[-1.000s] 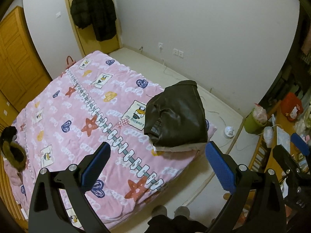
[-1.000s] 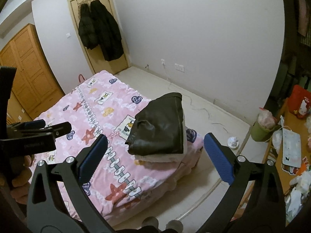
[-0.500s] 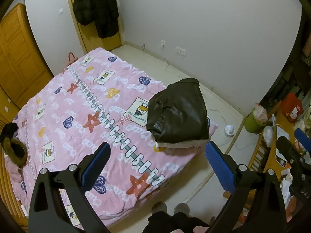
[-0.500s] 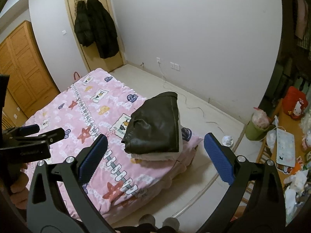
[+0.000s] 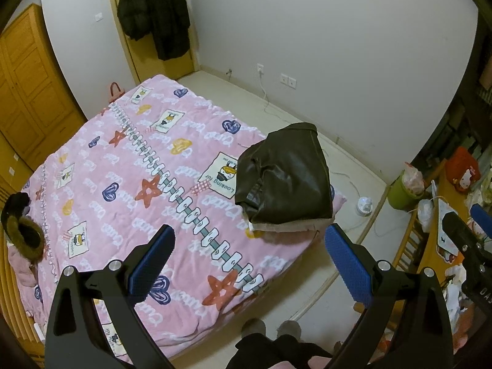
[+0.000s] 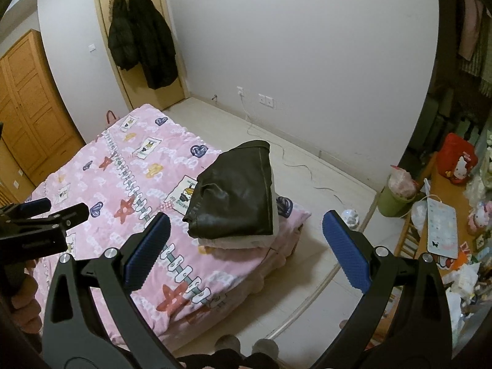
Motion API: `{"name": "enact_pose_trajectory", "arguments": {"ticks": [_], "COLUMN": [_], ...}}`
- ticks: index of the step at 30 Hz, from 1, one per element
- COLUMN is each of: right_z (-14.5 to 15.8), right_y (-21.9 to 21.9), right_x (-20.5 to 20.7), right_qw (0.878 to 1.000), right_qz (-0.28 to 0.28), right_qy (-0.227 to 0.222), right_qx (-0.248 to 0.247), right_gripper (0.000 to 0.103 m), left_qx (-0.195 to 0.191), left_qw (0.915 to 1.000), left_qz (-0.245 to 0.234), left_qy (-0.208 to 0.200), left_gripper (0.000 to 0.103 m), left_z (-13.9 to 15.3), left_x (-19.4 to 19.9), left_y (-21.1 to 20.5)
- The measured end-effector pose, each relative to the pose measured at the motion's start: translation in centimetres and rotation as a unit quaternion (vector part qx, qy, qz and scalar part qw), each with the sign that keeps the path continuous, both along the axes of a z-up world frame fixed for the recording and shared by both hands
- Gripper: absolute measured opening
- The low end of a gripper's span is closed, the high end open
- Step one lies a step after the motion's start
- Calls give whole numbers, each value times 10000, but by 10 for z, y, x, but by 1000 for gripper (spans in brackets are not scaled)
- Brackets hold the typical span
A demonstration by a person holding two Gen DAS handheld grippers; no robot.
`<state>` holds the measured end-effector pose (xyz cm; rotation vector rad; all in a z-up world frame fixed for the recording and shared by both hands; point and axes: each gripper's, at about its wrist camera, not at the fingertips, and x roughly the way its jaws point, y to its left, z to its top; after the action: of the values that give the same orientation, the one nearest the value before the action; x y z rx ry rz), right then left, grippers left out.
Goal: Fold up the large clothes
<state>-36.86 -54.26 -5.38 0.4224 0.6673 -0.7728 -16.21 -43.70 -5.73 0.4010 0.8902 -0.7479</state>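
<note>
A folded dark brown leather jacket lies on top of a folded pale garment at the near right corner of the pink patterned bed. The jacket also shows in the right wrist view. My left gripper is open and empty, held high above the bed's near edge. My right gripper is open and empty, also high above the bed corner. A fur-trimmed pink garment lies at the bed's left edge.
Dark coats hang on the far door. A wooden wardrobe stands at the left. A green bin and a cluttered wooden desk are at the right. A white cable runs on the floor. My feet stand by the bed.
Both grippers have drawn back and risen slightly from the bed, so the folded pile looks a little farther away. Both stay open. The pile has not moved.
</note>
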Motion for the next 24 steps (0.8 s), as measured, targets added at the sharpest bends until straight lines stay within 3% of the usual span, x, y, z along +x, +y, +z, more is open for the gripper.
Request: {"name": "enact_pose_trajectory", "arguments": {"ticks": [24], "right_z": [6], "right_y": [5], "right_x": [-3], "right_qw": [9997], "right_qz": [-114], "right_qy": [192], "right_qx": [123], "right_gripper": [97], "left_qx": [11], "left_qw": [9997], "left_qz": [-207], "left_qy": [135], "left_gripper": [95], "left_z": [2], "left_x": [-3], "left_y": [28]}}
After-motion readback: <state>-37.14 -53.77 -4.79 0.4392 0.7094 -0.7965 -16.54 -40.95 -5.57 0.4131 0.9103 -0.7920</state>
